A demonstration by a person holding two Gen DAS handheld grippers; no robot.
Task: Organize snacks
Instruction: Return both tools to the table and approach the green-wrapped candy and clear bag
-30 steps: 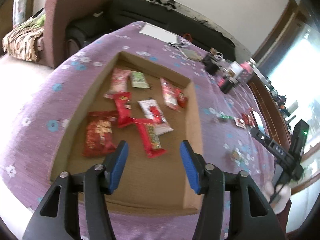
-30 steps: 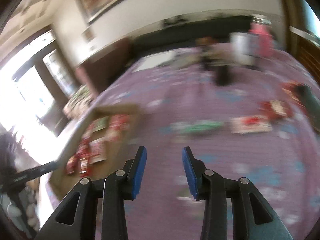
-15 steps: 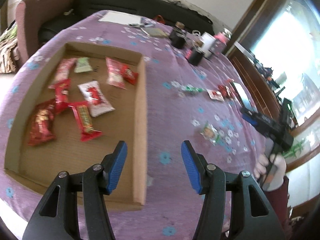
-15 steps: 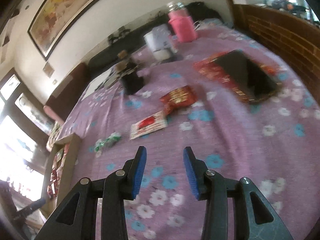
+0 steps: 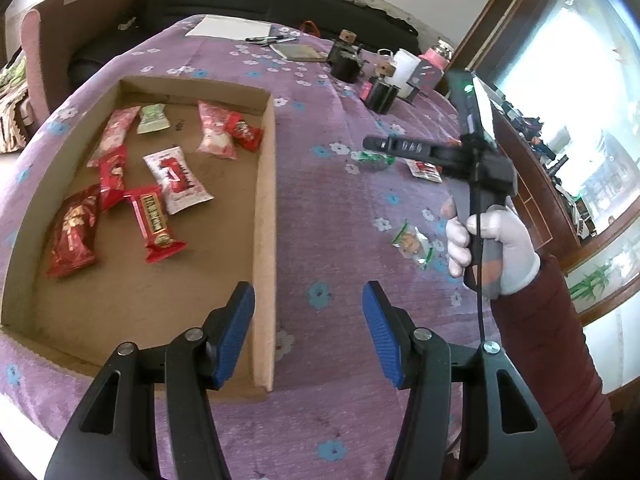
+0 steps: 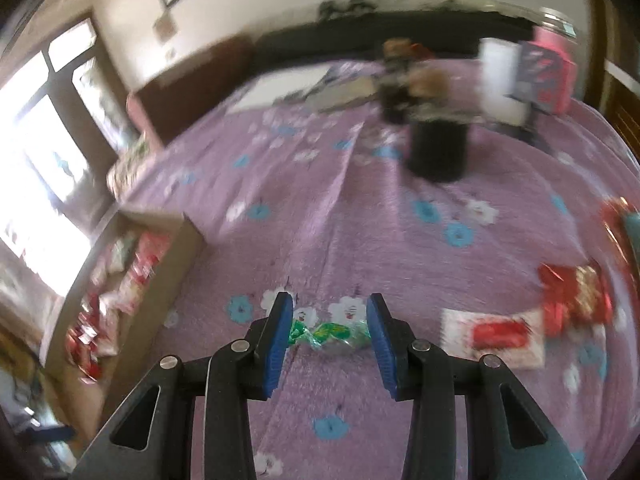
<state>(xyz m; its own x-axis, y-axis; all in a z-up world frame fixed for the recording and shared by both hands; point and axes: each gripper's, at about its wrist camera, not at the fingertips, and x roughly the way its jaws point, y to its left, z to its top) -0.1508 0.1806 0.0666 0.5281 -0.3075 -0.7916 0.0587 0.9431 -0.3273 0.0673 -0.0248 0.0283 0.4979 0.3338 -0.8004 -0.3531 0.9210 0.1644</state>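
A shallow cardboard tray (image 5: 265,208) lies on the purple flowered cloth and holds several red, white and green snack packs (image 5: 154,220). My left gripper (image 5: 308,328) is open and empty above the tray's right wall. My right gripper (image 6: 328,328) is open with a green wrapped candy (image 6: 328,332) between its fingers on the cloth; the candy also shows in the left wrist view (image 5: 374,158). A white and red pack (image 6: 496,338) and a red pack (image 6: 572,296) lie to its right. A clear pack with green ends (image 5: 412,242) lies near the right hand.
Black cups (image 5: 380,94), a white mug (image 5: 404,68) and a pink box (image 5: 432,62) stand at the far side. Paper and pens (image 5: 232,28) lie further back. The tray's corner shows at the left in the right wrist view (image 6: 176,240). A sofa stands behind.
My right gripper has swung left and come down over the green candy, which now sits between its fingers. My left gripper has stayed above the tray's right wall and shifted little.
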